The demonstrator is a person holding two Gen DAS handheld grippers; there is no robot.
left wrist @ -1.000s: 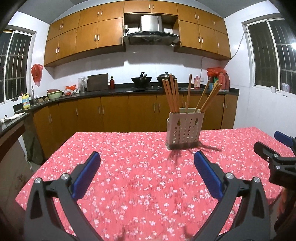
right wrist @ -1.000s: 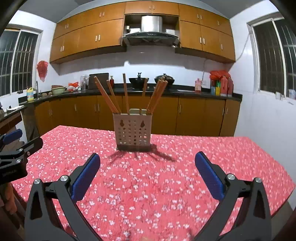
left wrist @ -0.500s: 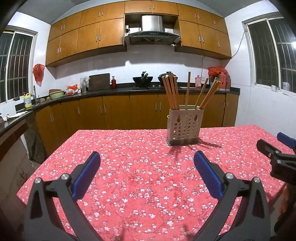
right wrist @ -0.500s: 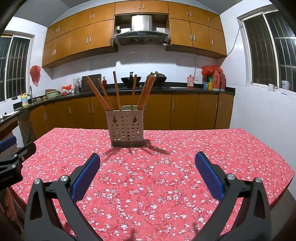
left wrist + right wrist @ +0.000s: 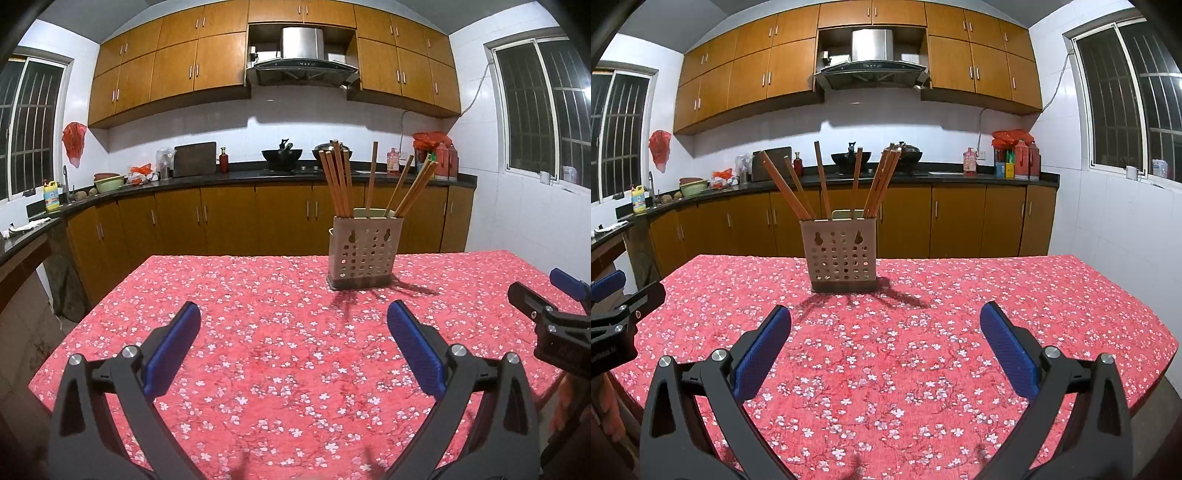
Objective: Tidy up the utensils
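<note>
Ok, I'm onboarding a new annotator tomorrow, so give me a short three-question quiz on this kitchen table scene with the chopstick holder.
1. True or false: the left gripper is shut on a chopstick.
2. Multiple choice: where are the chopsticks? A) lying flat on the tablecloth B) standing in the perforated holder C) in the right gripper
3. Fill in: the holder stands on a red ____ tablecloth.

Key
1. False: its jaws stand wide apart with nothing between them, and so do those of the right gripper.
2. B: they lean at different angles inside the holder.
3. Floral, with small pale blossoms.
</note>
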